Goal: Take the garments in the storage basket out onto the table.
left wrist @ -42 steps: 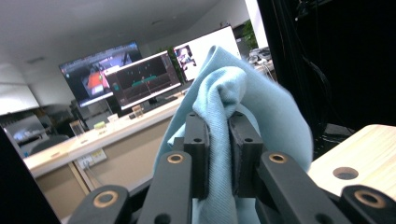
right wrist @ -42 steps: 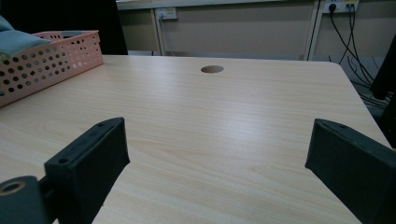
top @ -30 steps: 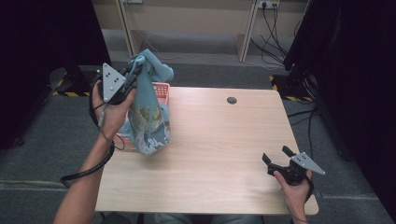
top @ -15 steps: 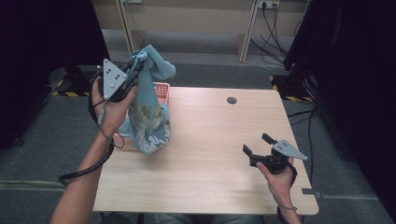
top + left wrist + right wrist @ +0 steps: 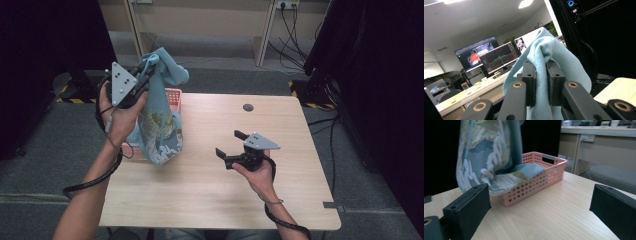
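A light blue patterned cloth (image 5: 159, 117) hangs from my left gripper (image 5: 146, 75), which is raised above the table's left side and shut on its upper fold (image 5: 541, 75). The cloth's lower end drapes over the pink perforated basket (image 5: 173, 97) and onto the tabletop (image 5: 506, 180). My right gripper (image 5: 230, 143) hovers over the middle of the table with its jaws wide open and nothing between them, facing the pink basket (image 5: 541, 175) and the hanging cloth.
The wooden table (image 5: 280, 190) has a round cable hole (image 5: 248, 107) near its far edge. Dark curtains stand on both sides, and cables lie on the floor beyond the table. Monitors (image 5: 486, 56) stand on a far desk.
My right gripper has moved left from the table's right front corner to its middle and risen a little. The left gripper keeps the cloth up in the same place.
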The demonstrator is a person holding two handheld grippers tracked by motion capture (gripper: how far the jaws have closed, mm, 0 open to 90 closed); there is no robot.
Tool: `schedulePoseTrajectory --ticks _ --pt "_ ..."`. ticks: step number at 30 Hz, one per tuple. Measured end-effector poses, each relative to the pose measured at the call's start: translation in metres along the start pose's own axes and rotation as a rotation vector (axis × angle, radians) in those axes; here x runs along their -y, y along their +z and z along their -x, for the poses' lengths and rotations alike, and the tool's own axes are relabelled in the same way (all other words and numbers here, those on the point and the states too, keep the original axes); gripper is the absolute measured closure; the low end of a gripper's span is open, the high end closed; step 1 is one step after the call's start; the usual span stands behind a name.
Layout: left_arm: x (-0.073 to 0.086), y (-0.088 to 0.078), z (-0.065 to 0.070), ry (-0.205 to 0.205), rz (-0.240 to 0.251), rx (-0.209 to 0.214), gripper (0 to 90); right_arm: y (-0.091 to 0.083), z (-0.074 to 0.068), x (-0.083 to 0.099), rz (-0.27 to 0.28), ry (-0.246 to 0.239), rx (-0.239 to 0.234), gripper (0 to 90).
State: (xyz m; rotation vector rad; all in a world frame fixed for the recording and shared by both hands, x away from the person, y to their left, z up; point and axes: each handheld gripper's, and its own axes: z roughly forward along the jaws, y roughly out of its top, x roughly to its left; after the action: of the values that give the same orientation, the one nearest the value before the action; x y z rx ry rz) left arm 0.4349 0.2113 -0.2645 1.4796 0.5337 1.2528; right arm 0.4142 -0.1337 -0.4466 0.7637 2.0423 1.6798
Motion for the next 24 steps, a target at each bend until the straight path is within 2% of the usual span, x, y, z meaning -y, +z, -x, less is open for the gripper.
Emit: schedulePoseTrajectory --ticks 10,14,24 --pt "0.000 0.000 0.001 0.014 -0.006 0.003 79.2 0.054 -0.035 -0.014 -0.025 -0.036 -0.140 1.6" --pt "-0.001 0.000 0.002 0.019 -0.010 0.007 79.2 0.076 -0.047 -0.016 -0.044 -0.044 -0.178 1.3" --pt "-0.001 0.000 0.003 0.025 -0.010 0.012 79.1 0.114 -0.062 -0.015 -0.088 -0.044 -0.213 1.2"
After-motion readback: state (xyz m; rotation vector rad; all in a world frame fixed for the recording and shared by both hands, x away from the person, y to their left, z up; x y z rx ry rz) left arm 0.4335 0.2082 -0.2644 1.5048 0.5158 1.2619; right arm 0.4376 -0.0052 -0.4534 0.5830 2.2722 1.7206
